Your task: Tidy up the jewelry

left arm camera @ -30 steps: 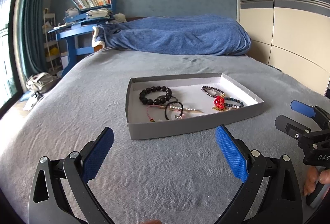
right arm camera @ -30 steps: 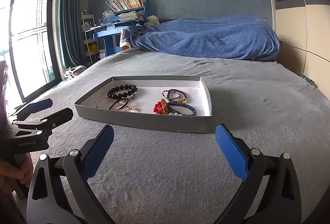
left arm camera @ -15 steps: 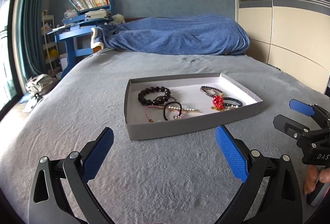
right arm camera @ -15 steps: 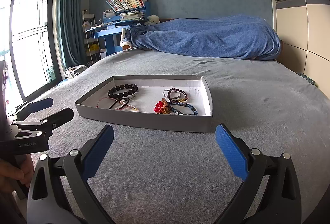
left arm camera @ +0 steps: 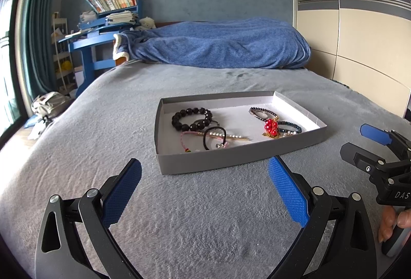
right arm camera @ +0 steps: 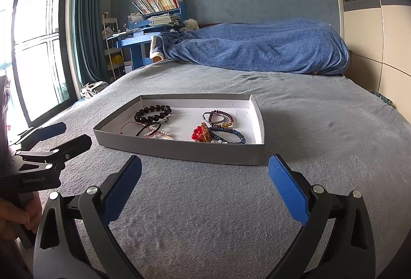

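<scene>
Jaws on the left gripper (left arm camera: 204, 177) and the right gripper (right arm camera: 204, 176) are both spread wide and hold nothing. Both hang low over the grey bed (right arm camera: 321, 140), with lots of bare blanket all around. Just ahead sits a flat grey tray (right arm camera: 179, 147). Inside lie a black bead bracelet (left arm camera: 191, 119), a black hair tie (left arm camera: 215, 137), a red bead charm (left arm camera: 271, 126) and a dark blue bracelet (right arm camera: 228, 135). Far back lies a blue blanket (right arm camera: 257, 47).
</scene>
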The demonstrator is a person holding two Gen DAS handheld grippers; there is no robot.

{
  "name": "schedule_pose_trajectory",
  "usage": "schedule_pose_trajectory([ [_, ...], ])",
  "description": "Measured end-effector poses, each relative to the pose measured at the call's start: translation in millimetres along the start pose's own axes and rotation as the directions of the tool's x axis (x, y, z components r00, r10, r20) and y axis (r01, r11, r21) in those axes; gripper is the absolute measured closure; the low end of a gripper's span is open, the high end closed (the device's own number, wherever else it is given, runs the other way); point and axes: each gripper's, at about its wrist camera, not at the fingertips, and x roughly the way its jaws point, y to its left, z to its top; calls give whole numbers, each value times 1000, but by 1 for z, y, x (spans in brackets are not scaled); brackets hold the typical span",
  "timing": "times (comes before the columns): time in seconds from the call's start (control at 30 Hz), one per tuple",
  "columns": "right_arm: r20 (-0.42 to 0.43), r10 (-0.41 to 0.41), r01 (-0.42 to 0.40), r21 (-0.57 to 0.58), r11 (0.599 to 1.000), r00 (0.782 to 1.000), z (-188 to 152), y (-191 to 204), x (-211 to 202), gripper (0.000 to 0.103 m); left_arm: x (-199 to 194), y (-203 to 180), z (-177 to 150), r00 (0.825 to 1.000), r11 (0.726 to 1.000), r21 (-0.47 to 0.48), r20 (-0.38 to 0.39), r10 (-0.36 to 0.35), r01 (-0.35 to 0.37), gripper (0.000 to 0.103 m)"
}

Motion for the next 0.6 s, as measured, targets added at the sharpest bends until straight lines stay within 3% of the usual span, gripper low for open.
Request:
schedule_pose_trajectory([
  [0.6, 0, 0, 0, 1, 1000, 1000, 0, 0, 0, 6, 0, -1, 1, 1000, 1000, 4, 4, -4, 4, 5],
])
